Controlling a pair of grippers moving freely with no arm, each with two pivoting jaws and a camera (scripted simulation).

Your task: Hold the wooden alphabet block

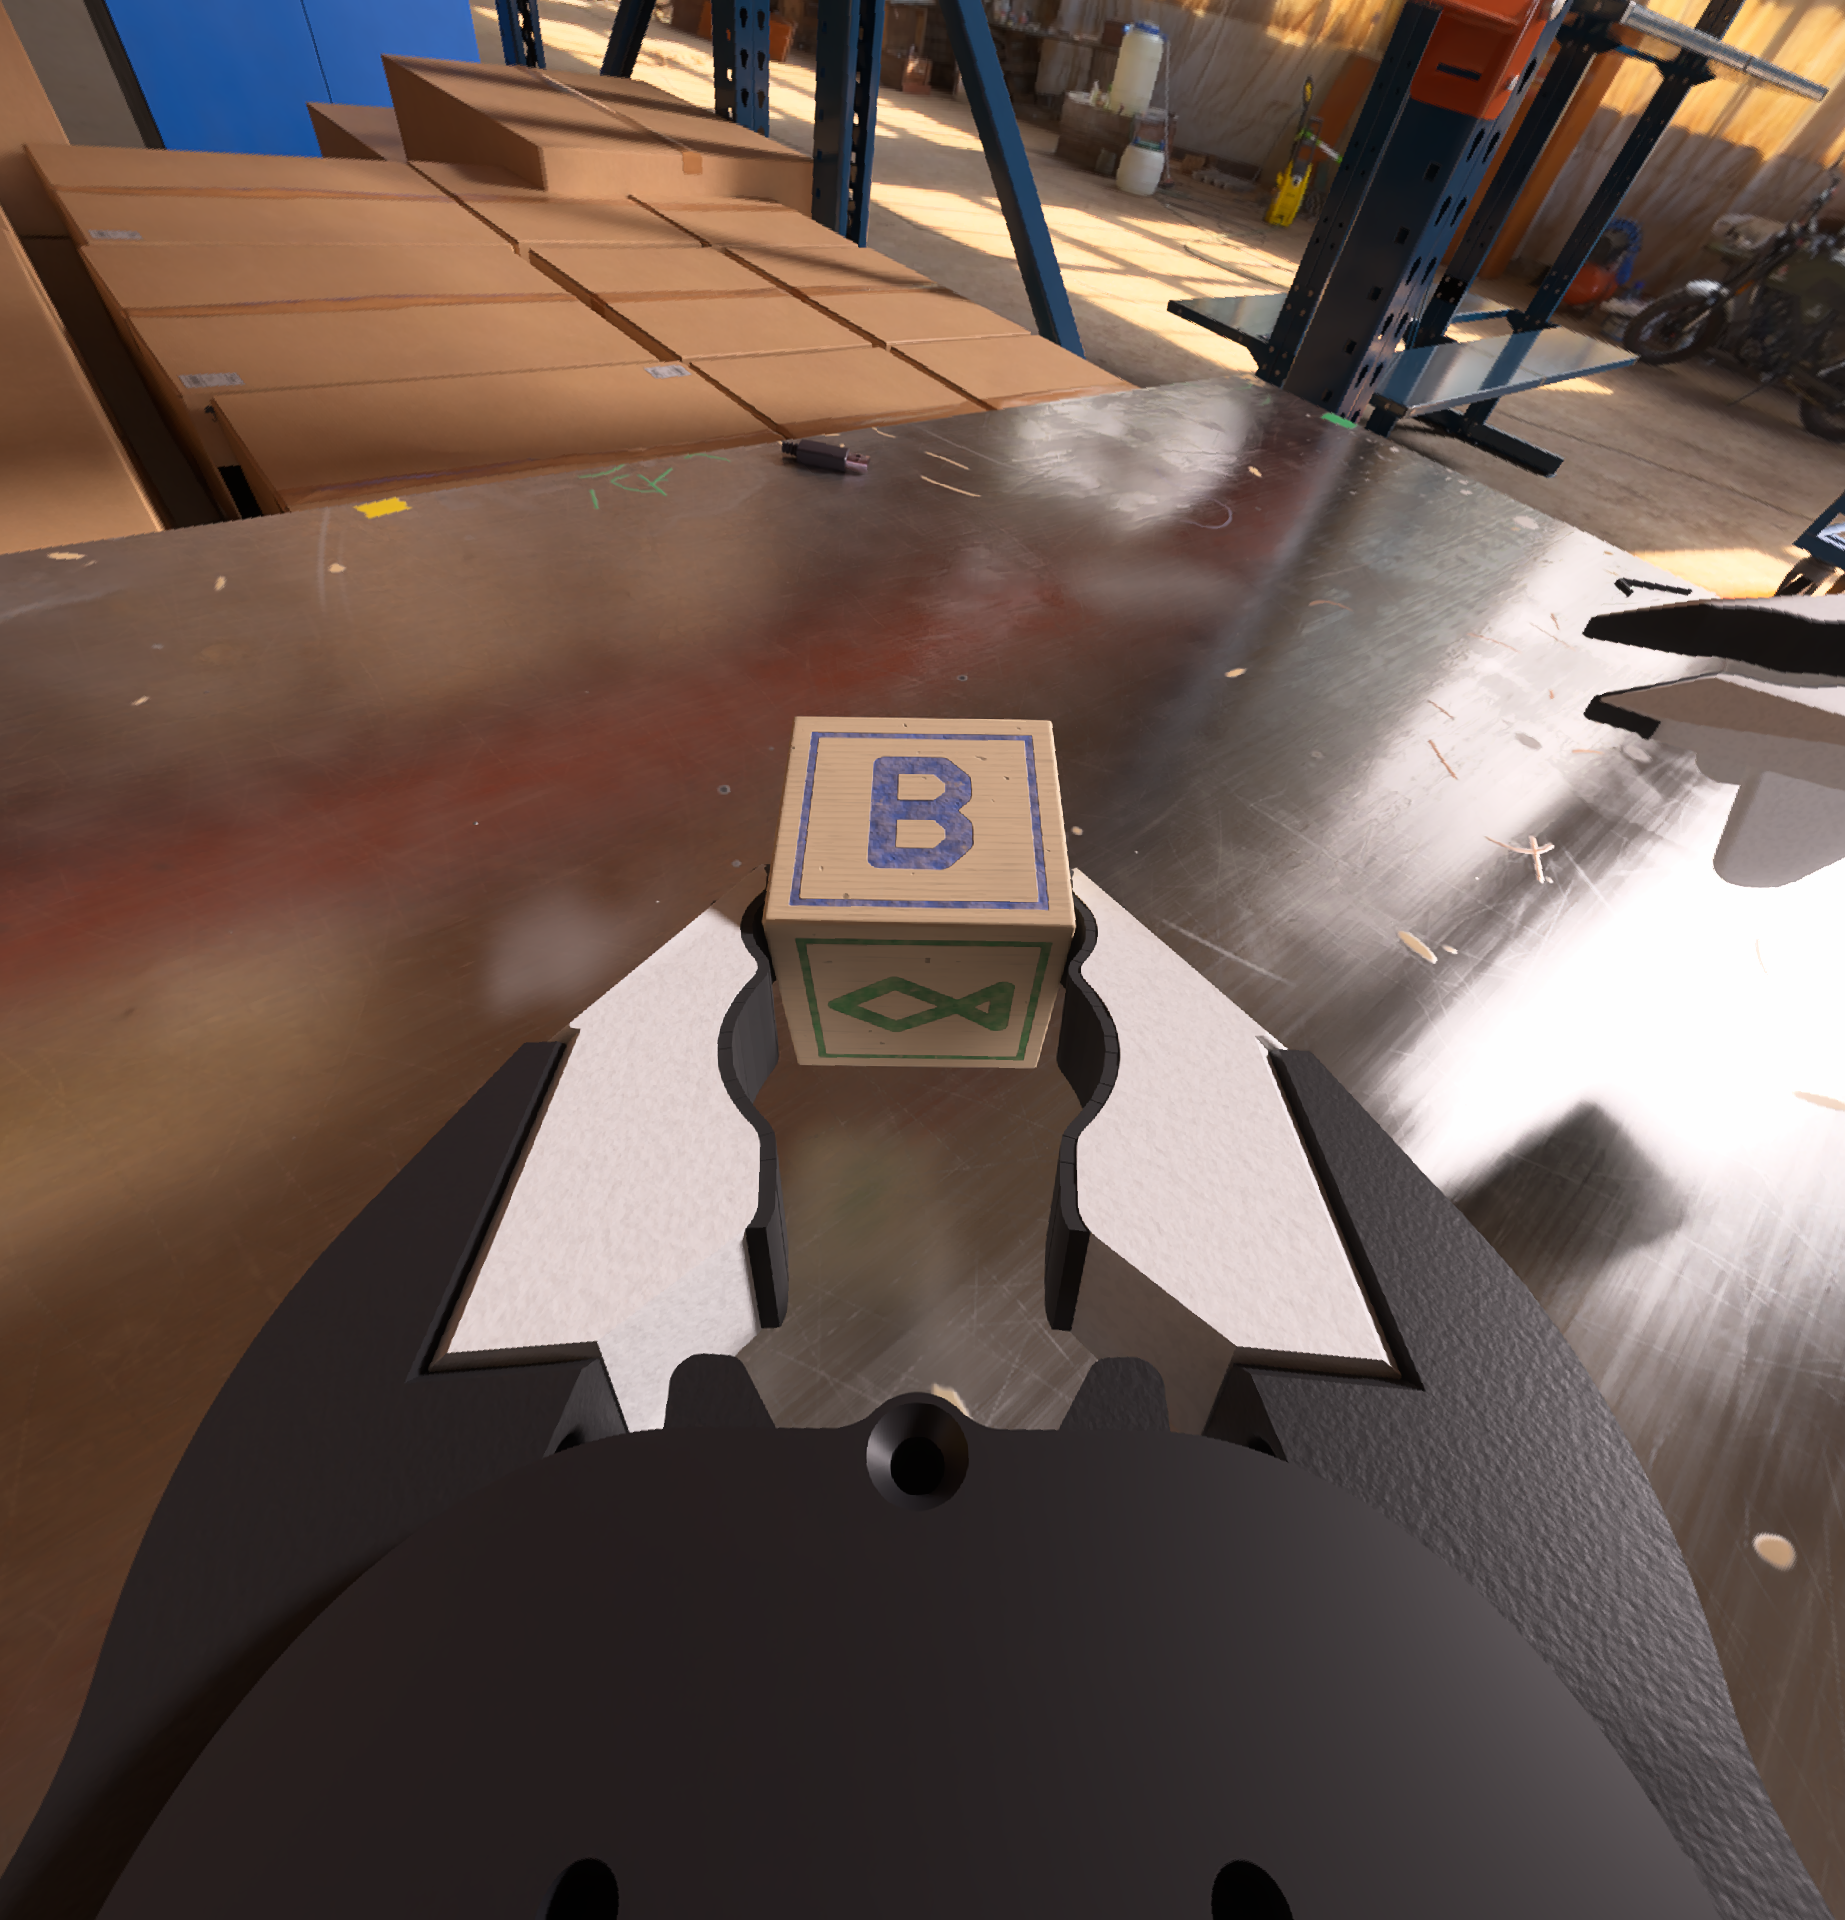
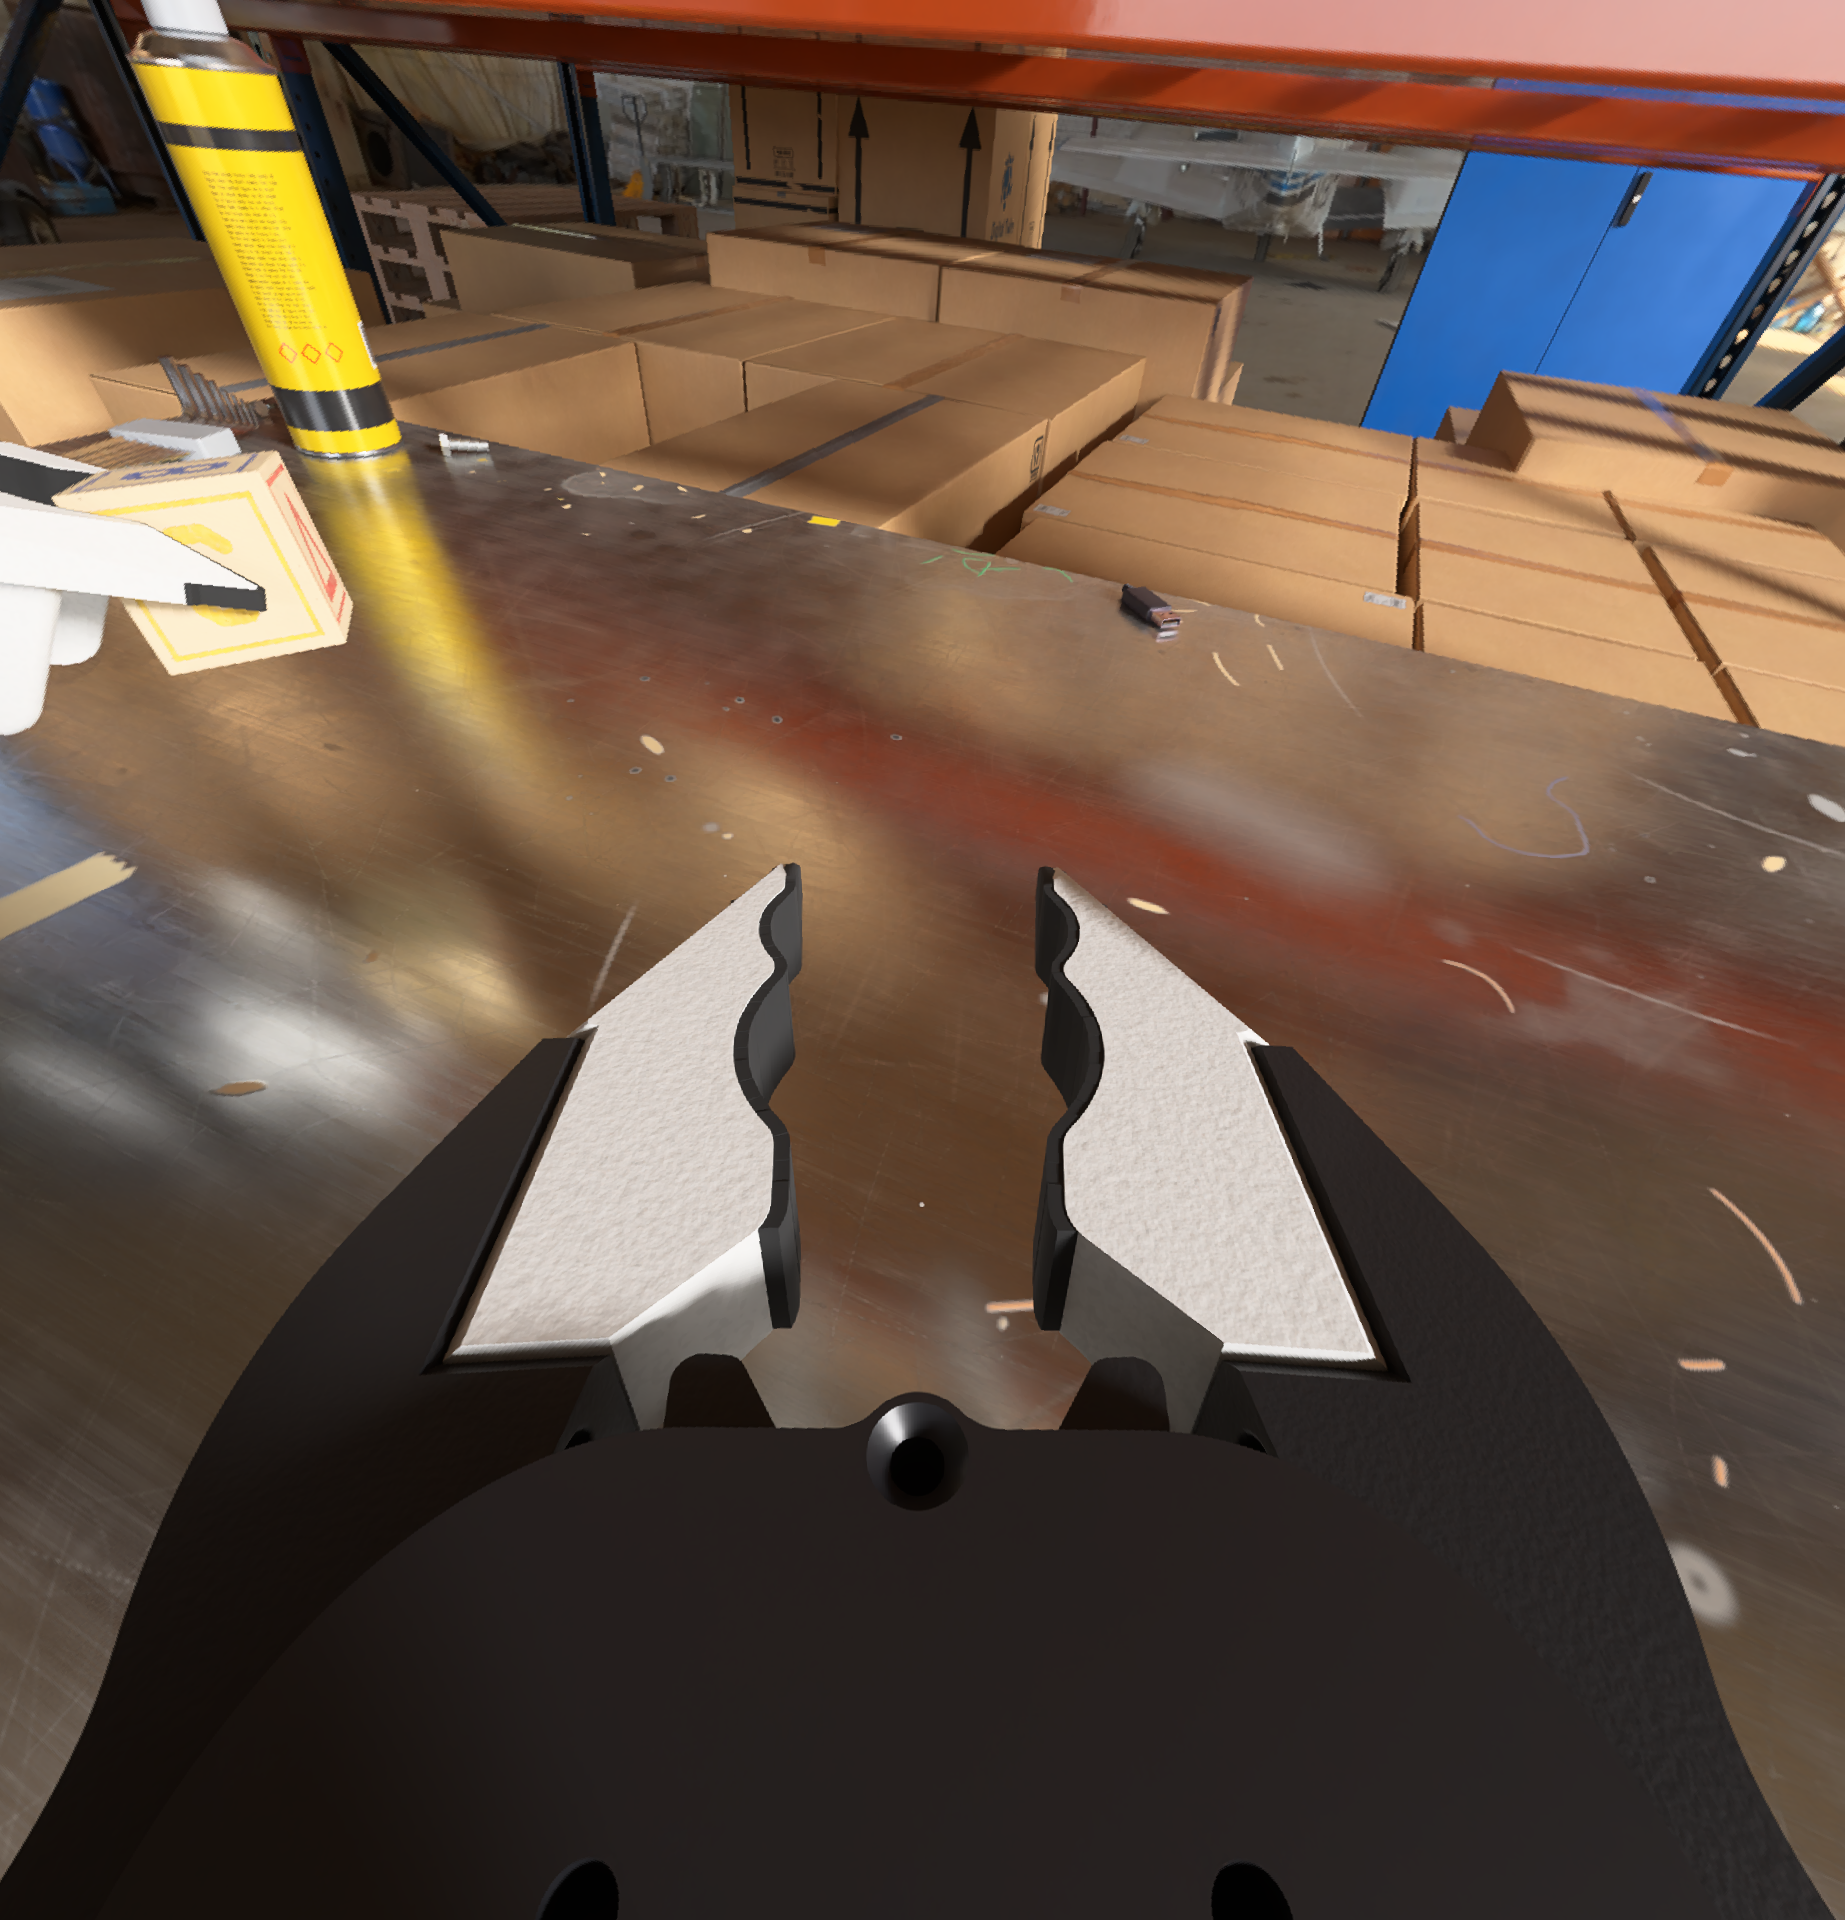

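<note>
The wooden alphabet block (image 1: pixel 918 821) has a blue letter on its top face and a green fish shape on the face toward me. My left gripper (image 1: pixel 918 906) is shut on it, with both fingertips pressed against its sides. In the right wrist view the block (image 2: pixel 263 551) shows at the far left, tilted, between the left gripper's white fingers (image 2: pixel 118 566). My right gripper (image 2: pixel 918 873) is open and empty over the metal table (image 2: pixel 1313 935), well to the right of the block. Its fingers (image 1: pixel 1728 665) show at the right edge of the left wrist view.
A yellow spray can (image 2: pixel 274 260) stands at the table's far edge just behind the block. A small USB stick (image 1: pixel 824 455) lies near the far edge and also shows in the right wrist view (image 2: pixel 1152 608). Cardboard boxes (image 1: pixel 482 312) are stacked beyond the table.
</note>
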